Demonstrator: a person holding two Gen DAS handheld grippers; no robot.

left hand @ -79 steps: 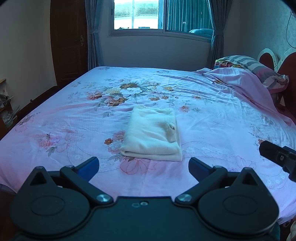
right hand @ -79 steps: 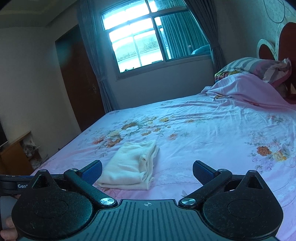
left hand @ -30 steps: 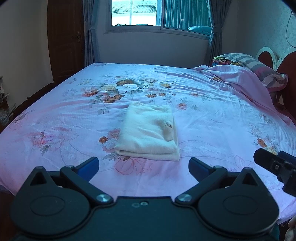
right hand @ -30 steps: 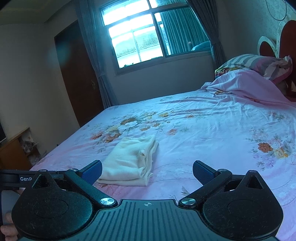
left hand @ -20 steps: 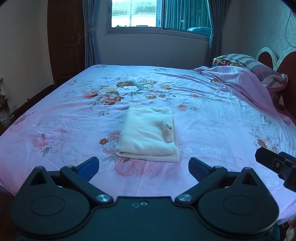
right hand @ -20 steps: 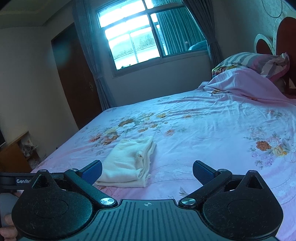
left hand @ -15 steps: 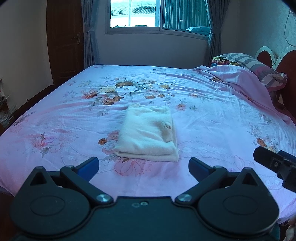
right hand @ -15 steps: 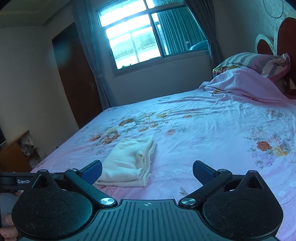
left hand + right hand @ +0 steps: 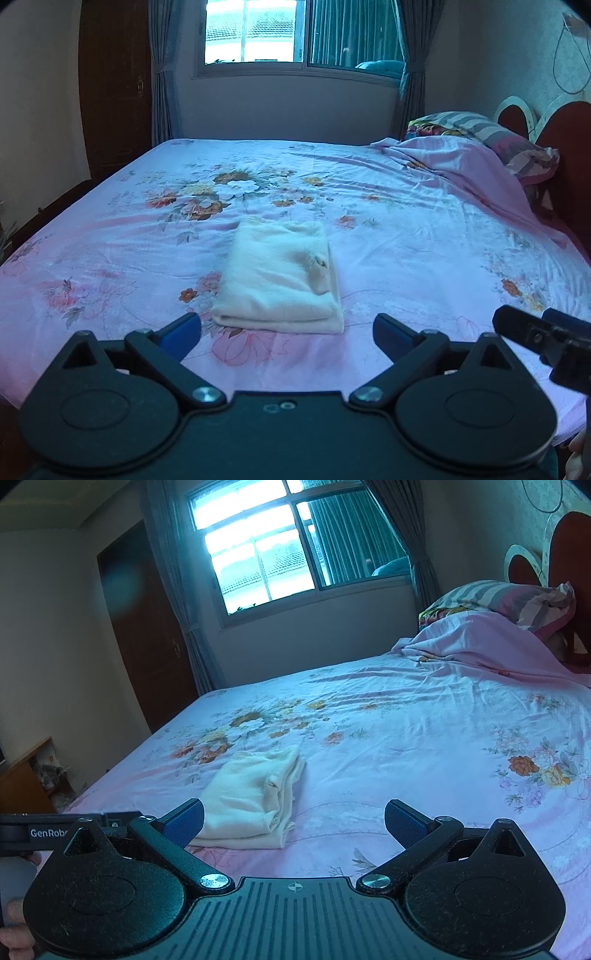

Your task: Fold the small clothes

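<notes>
- Bed (image 9: 424, 236): covered by a pink floral sheet, lightly creased, filling most of both wrist views.
- Window (image 9: 258, 33): in the far wall beyond the bed, with grey curtains (image 9: 162, 66) hanging at either side.
- Dark wooden door (image 9: 147, 635): on the left wall, near the left curtain.
- Bedding at the head end: a loose pink cover (image 9: 461, 166) heaped at the right, with a striped pillow (image 9: 487, 129) behind it against the red headboard (image 9: 569, 155).
- Folded cream garment (image 9: 280, 273): lies flat on the sheet near the bed's near edge, a neat rectangle with stacked layers showing along its right side. Nothing touches it.
- Left gripper (image 9: 286, 330): jaws spread wide, having just closed in slightly; nothing between the blue pads. It sits short of the garment's near edge, clear of the cloth.
- Right gripper (image 9: 293, 818): jaws spread wide and empty, held over the sheet to the right of the garment; its left pad (image 9: 184, 821) overlaps the garment's near corner in view, contact not evident.
- Hand (image 9: 13, 923): partly visible at the lower left edge of the right wrist view.
</notes>
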